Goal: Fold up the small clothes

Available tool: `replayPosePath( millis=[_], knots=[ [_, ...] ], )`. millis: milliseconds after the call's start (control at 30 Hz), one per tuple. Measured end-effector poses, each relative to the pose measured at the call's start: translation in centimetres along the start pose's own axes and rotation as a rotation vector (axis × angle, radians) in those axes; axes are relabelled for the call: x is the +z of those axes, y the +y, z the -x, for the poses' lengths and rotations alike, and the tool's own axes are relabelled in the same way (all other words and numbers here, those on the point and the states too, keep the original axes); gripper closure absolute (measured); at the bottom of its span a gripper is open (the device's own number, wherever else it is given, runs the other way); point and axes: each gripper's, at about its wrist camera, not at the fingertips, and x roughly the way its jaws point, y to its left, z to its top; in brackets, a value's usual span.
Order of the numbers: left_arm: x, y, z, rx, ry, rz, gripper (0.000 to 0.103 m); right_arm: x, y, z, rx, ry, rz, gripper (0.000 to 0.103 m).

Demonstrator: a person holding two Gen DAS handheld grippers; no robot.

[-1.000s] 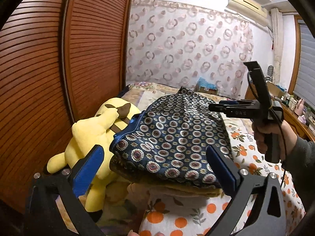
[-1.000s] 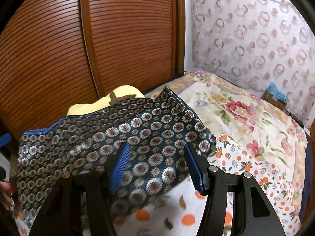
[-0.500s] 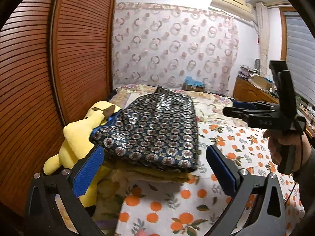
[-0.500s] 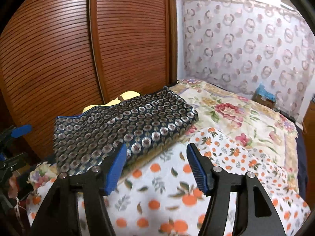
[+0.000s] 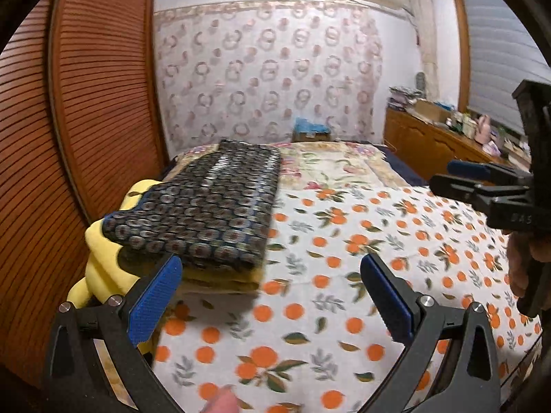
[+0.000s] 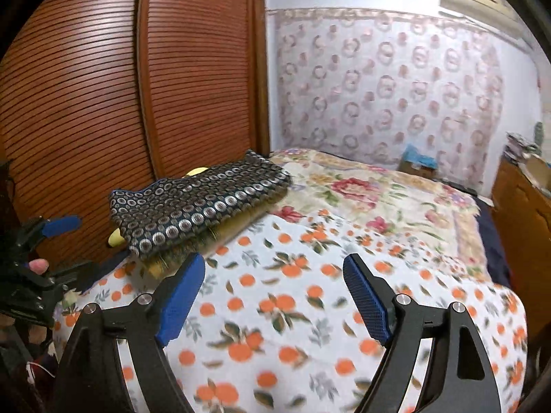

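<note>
A folded dark blue garment with a ring pattern [image 5: 210,210] lies on top of a folded yellow-brown cloth [image 5: 220,280] at the bed's left edge, partly over a yellow plush toy [image 5: 103,265]. It also shows in the right wrist view [image 6: 193,203]. My left gripper [image 5: 272,296] is open and empty, just in front of the stack. My right gripper [image 6: 273,296] is open and empty, above the orange-print sheet [image 6: 292,309], to the right of the stack. The right gripper also shows in the left wrist view [image 5: 482,179].
A brown slatted wardrobe door [image 5: 86,103] stands close on the left. A floral quilt [image 6: 378,192] covers the far half of the bed. A wooden dresser [image 5: 430,144] with clutter stands at the right wall. A patterned curtain [image 5: 268,75] hangs behind the bed.
Both grippers have pulled back from the folded garment, which now lies flat and free on the stack. The right gripper has moved away to the right.
</note>
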Motion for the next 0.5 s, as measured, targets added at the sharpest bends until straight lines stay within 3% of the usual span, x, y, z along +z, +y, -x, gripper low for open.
replayPosePath(
  millis=[233, 500],
  knots=[
    [-0.1, -4.0, -0.1, -0.115, 0.018, 0.002, 0.0, -3.5, 0.1, 5.8, -0.097, -0.012, -0.066, 0.019],
    [1.6, -7.7, 0.6, -0.158, 0.0, -0.007, 0.0, -4.9, 0.4, 11.0, -0.21, -0.035, -0.132, 0.019]
  ],
)
